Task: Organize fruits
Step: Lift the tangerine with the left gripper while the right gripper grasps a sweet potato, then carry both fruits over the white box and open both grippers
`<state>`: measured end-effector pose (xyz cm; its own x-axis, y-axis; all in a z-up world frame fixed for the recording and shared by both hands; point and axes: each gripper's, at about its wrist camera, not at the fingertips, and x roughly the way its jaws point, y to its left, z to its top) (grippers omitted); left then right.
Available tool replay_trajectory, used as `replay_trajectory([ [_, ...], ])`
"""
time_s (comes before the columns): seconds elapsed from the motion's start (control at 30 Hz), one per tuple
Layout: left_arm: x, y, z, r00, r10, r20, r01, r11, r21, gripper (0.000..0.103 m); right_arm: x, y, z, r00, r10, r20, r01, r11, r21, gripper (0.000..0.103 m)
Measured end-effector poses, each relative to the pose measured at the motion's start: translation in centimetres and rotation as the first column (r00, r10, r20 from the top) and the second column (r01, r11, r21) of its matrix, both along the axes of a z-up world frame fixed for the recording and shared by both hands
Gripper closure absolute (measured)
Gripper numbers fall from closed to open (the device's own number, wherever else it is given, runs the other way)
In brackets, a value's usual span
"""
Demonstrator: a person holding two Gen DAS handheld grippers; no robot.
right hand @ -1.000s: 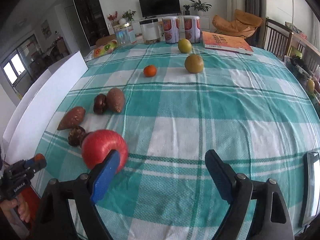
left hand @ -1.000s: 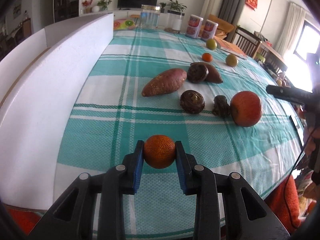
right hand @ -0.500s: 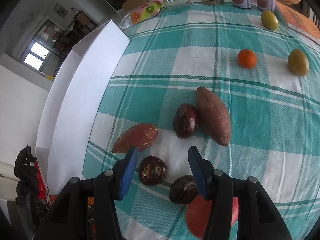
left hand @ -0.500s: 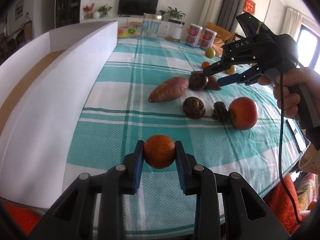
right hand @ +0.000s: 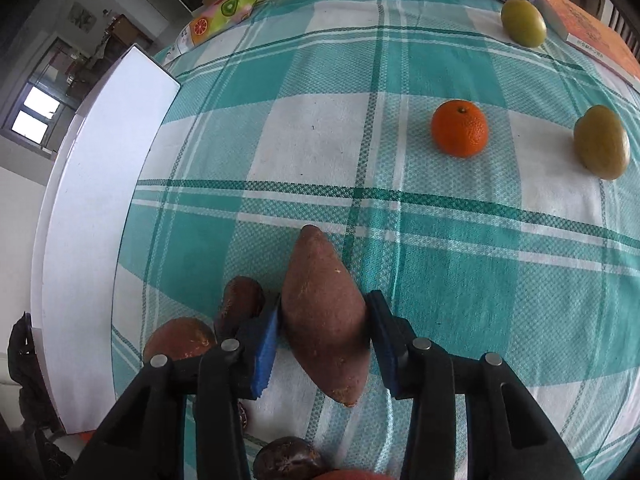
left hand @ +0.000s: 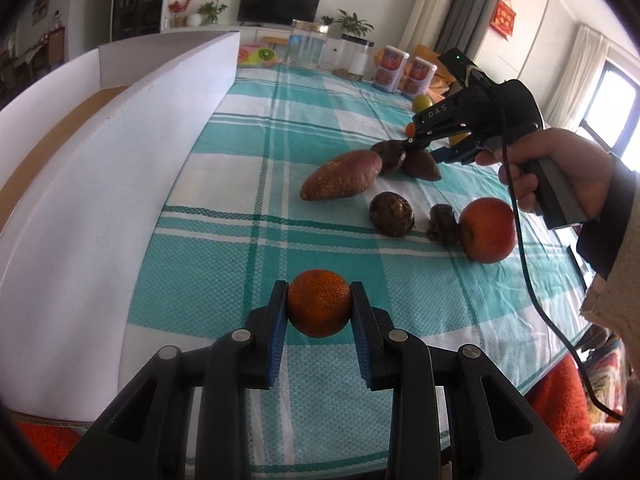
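My left gripper (left hand: 319, 308) is shut on a small orange (left hand: 319, 303) and holds it above the near edge of the checked tablecloth. My right gripper (right hand: 323, 320) is closed around a brown sweet potato (right hand: 326, 312) that lies on the cloth; its pads touch both sides. The right gripper also shows in the left wrist view (left hand: 426, 150). A second sweet potato (left hand: 342, 175), dark round fruits (left hand: 391, 214), a red apple (left hand: 487, 235), another orange (right hand: 459, 128) and two green fruits (right hand: 602, 142) lie on the cloth.
A long white box (left hand: 120, 160) stands along the left side of the table. Jars and cans (left hand: 392, 69) stand at the far end, with a book (right hand: 592, 36) at the right. The table's front edge is just below my left gripper.
My right gripper moved forward over the dark fruits and closed around the sweet potato. My left gripper kept hold of the orange and drifted slightly.
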<state>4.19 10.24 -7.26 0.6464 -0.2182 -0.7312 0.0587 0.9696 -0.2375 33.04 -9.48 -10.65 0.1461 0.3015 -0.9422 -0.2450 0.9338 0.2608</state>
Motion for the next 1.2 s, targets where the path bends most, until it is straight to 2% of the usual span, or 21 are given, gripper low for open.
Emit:
replay_trajectory([
  [0.07,-0.2,0.1,0.4,1.000,-0.001,0.000,0.001,1.000,-0.014,0.073,-0.2,-0.6,0.2,1.000,-0.013,-0.001,0.013,1.000,0.022,0.062],
  [0.13,-0.6,0.3,1.8,1.000,-0.001,0.000,0.001,0.998,-0.056,0.073,-0.9,-2.0,1.2,0.997,-0.070,0.017,0.069,0.995,0.069,0.062],
  [0.2,-1.0,1.1,4.5,1.000,0.005,0.024,-0.002,0.992,-0.126,0.073,-1.9,-2.4,3.6,0.995,-0.096,0.041,0.089,0.984,0.153,0.062],
  [0.27,-1.5,2.6,7.8,0.996,0.041,0.080,-0.029,0.990,-0.138,0.073,-3.3,-0.8,6.7,0.996,-0.070,0.057,0.052,0.962,0.269,0.062],
  [0.37,-1.7,6.1,11.1,0.979,0.153,0.135,-0.148,0.988,-0.044,0.073,-6.0,5.0,11.0,0.996,0.041,0.083,-0.073,0.896,0.438,0.062],
  [0.47,-1.0,10.6,10.9,0.945,0.307,0.111,-0.315,0.947,0.067,0.073,-9.3,13.0,13.4,0.975,0.177,0.133,-0.221,0.828,0.516,0.062],
  [0.53,-0.3,13.6,9.5,0.919,0.388,0.070,-0.394,0.911,0.126,0.073,-11.3,18.2,13.2,0.956,0.256,0.146,-0.294,0.798,0.527,0.062],
  [0.63,0.0,16.6,7.3,0.886,0.463,0.007,-0.458,0.873,0.170,0.072,-13.5,24.5,11.0,0.936,0.322,0.142,-0.349,0.798,0.492,0.062],
  [0.73,-0.2,17.6,5.8,0.863,0.505,-0.028,-0.489,0.847,0.209,0.069,-14.8,27.9,9.5,0.923,0.344,0.172,-0.385,0.829,0.405,0.060],
  [0.77,-0.3,17.7,5.5,0.857,0.515,-0.032,-0.497,0.840,0.219,0.066,-15.2,27.9,9.6,0.922,0.337,0.192,-0.387,0.831,0.399,0.055],
  [0.8,-0.2,17.6,5.4,0.854,0.520,-0.035,-0.500,0.836,0.226,0.049,-15.3,27.4,9.9,0.921,0.330,0.207,-0.388,0.828,0.405,0.052],
  [0.83,-0.3,17.5,5.4,0.852,0.523,-0.033,-0.504,0.834,0.226,0.028,-15.5,26.6,10.4,0.919,0.321,0.228,-0.390,0.824,0.410,0.051],
  [0.9,-0.8,16.8,5.9,0.846,0.533,0.004,-0.521,0.826,0.216,0.014,-15.8,23.9,11.6,0.909,0.300,0.289,-0.397,0.833,0.385,0.047],
  [0.97,-0.7,16.0,6.6,0.860,0.509,0.041,-0.507,0.841,0.186,0.014,-16.3,19.9,12.9,0.898,0.256,0.359,-0.383,0.856,0.348,0.037],
  [1.03,-0.9,14.3,7.5,0.876,0.476,0.077,-0.482,0.863,0.152,0.014,-16.7,15.0,13.3,0.885,0.188,0.426,-0.331,0.897,0.292,0.021],
  [1.13,-1.0,10.3,8.7,0.919,0.373,0.130,-0.385,0.918,0.089,0.010,-17.4,6.9,12.6,0.856,0.074,0.512,-0.192,0.964,0.182,0.017],
  [1.2,-0.5,7.2,8.9,0.946,0.287,0.149,-0.298,0.953,0.057,0.009,-17.8,1.4,11.3,0.837,-0.011,0.547,-0.061,0.992,0.113,0.016],
])
